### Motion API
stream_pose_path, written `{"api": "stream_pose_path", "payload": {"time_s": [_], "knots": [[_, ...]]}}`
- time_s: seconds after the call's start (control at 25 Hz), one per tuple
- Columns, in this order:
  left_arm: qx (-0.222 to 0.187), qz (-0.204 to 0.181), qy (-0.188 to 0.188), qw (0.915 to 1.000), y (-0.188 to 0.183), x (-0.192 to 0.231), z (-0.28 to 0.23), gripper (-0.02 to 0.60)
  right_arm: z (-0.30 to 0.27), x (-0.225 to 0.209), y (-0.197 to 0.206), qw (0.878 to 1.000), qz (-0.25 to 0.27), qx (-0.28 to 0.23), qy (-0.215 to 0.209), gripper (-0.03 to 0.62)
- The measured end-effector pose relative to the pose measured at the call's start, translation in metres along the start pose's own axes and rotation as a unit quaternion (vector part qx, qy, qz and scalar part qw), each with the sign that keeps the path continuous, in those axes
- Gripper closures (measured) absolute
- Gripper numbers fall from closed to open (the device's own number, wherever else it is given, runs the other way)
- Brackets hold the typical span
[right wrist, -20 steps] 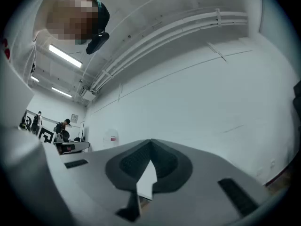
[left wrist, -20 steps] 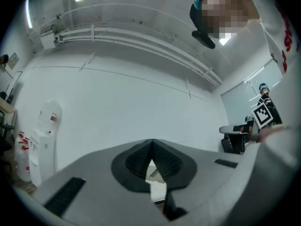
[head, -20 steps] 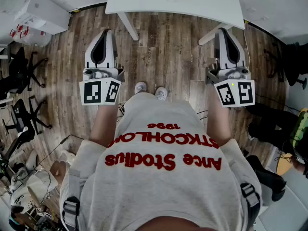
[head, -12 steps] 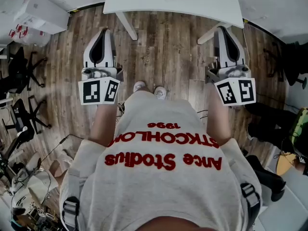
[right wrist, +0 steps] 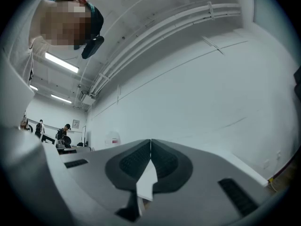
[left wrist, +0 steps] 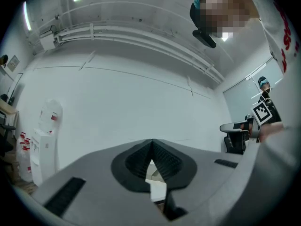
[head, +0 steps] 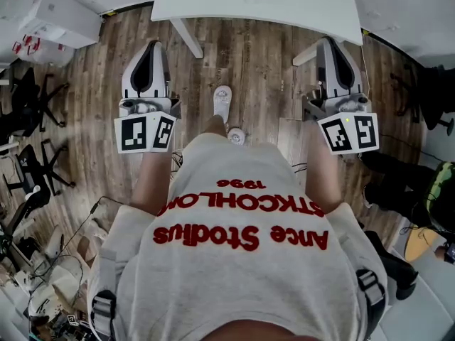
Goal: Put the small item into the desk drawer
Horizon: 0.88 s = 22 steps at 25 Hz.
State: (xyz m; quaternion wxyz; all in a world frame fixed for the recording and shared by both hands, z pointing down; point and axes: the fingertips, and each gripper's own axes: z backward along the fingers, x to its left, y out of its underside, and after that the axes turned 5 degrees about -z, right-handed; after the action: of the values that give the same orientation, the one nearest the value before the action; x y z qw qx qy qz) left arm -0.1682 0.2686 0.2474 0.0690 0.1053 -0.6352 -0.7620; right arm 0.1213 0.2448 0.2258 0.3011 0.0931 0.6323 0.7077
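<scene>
A person stands on a wood floor facing a white desk [head: 256, 2]; no drawer or small item shows in any view. In the head view my left gripper [head: 150, 48] is held out at the left, short of the desk's near edge. My right gripper [head: 330, 45] is level with it at the right, its tip by a desk leg. Both are shut with nothing between the jaws. The left gripper view has my left gripper [left wrist: 151, 142] tilted up at a white wall and ceiling. The right gripper view shows my right gripper [right wrist: 150, 141] tilted up the same way.
Office chairs [head: 28, 112] and white boxes [head: 50, 16] stand at the left. Cables and clutter [head: 43, 275] lie at the lower left, dark gear [head: 434, 91] at the right. One shoe [head: 222, 101] is forward between the grippers. Other people stand far off [right wrist: 63, 133].
One foot has stepped forward towards the desk. Both grippers have stayed shut and shifted only slightly.
</scene>
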Motion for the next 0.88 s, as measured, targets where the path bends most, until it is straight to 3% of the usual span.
{"api": "stream_pose_path", "payload": {"time_s": [0.88], "knots": [[-0.001, 0.014, 0.044, 0.9989, 0.042, 0.06, -0.188, 0.577, -0.155, -0.081, 0.011, 0.999, -0.004, -0.005, 0.031, 0.588]]}}
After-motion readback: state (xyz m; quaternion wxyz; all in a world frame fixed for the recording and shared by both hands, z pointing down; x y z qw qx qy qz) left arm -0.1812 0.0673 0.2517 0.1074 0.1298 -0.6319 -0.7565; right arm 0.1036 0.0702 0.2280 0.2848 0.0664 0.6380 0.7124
